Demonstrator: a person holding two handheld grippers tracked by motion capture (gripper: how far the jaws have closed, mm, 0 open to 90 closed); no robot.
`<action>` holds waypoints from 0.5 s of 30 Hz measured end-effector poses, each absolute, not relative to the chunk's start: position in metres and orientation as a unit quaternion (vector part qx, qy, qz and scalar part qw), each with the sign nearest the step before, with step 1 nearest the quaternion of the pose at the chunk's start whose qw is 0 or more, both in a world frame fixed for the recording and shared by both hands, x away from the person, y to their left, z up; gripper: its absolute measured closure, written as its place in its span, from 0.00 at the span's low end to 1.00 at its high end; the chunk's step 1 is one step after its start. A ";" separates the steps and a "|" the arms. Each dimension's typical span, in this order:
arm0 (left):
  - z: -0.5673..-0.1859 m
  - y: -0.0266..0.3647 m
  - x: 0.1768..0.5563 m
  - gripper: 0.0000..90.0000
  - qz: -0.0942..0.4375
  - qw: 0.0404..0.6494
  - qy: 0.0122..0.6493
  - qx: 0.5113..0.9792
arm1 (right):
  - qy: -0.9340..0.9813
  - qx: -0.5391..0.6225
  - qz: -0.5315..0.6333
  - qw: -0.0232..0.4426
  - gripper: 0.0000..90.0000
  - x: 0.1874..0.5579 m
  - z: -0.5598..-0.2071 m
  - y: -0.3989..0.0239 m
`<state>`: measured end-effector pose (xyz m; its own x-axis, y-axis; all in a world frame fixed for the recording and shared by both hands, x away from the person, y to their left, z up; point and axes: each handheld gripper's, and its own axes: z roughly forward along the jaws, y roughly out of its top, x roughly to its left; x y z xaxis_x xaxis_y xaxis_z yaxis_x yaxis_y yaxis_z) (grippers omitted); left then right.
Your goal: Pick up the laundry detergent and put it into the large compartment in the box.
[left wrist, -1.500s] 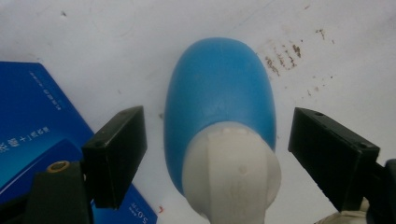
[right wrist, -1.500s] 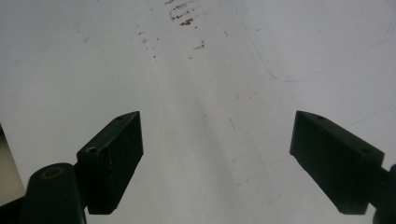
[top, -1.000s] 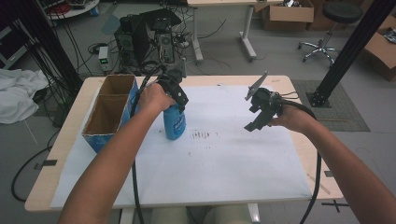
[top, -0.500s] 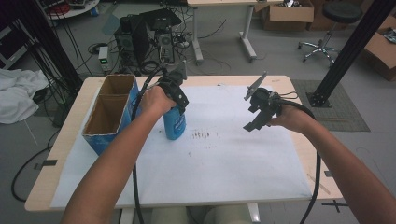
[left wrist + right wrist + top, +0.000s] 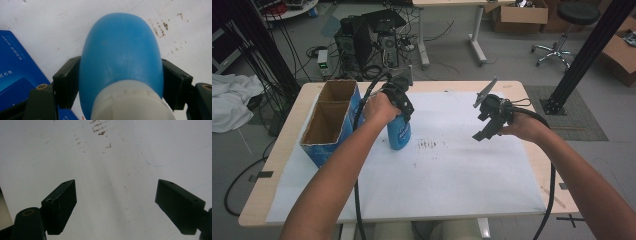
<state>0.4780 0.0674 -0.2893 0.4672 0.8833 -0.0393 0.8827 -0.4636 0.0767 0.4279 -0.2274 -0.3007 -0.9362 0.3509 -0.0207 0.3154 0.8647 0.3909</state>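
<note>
My left gripper (image 5: 120, 82) is clamped on the blue bottle (image 5: 120, 55), one jaw pressed against each side of its body just below the white cap (image 5: 132, 105). In the high view the bottle (image 5: 399, 132) stands upright on the white sheet (image 5: 452, 175) that covers the tabletop (image 5: 532, 100), left of centre, with my left gripper (image 5: 398, 97) coming down on it from above and covering its top. I cannot tell whether its base touches the sheet or sits slightly above it. Just left of the bottle is the open blue box (image 5: 329, 122), split into two compartments; its printed blue side (image 5: 17, 72) appears at the left edge of my left gripper view. A patch of small dark marks (image 5: 428, 145) lies on the sheet just right of the bottle.

My right gripper (image 5: 486, 120) hangs over the right part of the sheet, well apart from the bottle. Its jaws stand wide apart with bare sheet (image 5: 115, 195) between them.
</note>
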 end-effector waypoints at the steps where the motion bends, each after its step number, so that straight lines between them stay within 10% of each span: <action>1: -0.289 0.068 0.478 0.31 0.003 0.043 0.517 0.855 | 0.965 0.171 0.194 0.046 0.19 0.428 -0.300 -0.227; 15: -0.290 0.067 0.478 0.35 0.001 0.042 0.515 0.856 | 0.964 0.172 0.196 0.045 0.19 0.428 -0.301 -0.227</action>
